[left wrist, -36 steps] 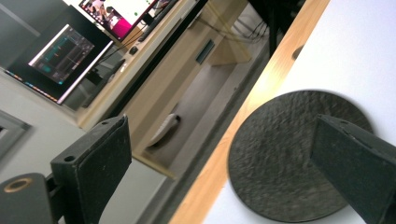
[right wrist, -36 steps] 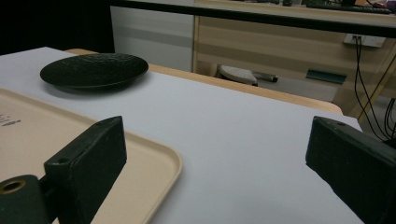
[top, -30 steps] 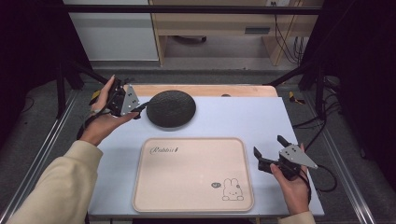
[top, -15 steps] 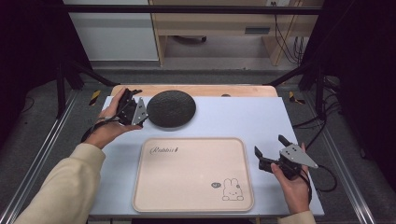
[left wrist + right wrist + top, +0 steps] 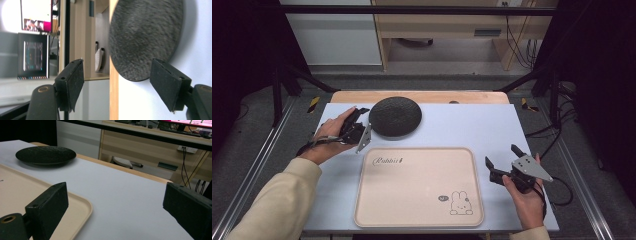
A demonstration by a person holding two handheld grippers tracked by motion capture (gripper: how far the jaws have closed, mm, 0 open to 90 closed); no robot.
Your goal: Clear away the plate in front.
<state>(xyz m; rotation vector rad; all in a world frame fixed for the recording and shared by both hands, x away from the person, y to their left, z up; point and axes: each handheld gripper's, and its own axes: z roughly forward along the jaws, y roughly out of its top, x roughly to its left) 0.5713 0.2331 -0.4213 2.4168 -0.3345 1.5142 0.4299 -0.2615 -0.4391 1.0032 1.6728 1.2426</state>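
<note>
the left hand-held gripper (image 5: 358, 129) lies turned on its side just left of the black plate (image 5: 395, 116), its jaws apart and holding nothing. in the left gripper view the plate (image 5: 146, 37) sits just beyond the jaw tips, with one jaw near its rim, though contact cannot be told. the plate rests on the pale surface (image 5: 472, 125) near the far edge, just beyond the beige tray (image 5: 412, 210) with the rabbit print. the step in hand looks like the approach for a grip on the plate's rim. the next move would call for sliding one jaw under the rim and one over it, then closing. the right hand-held gripper (image 5: 506, 162) hovers off the tray's right edge, jaws apart, empty, well away from the plate (image 5: 46, 155).
</note>
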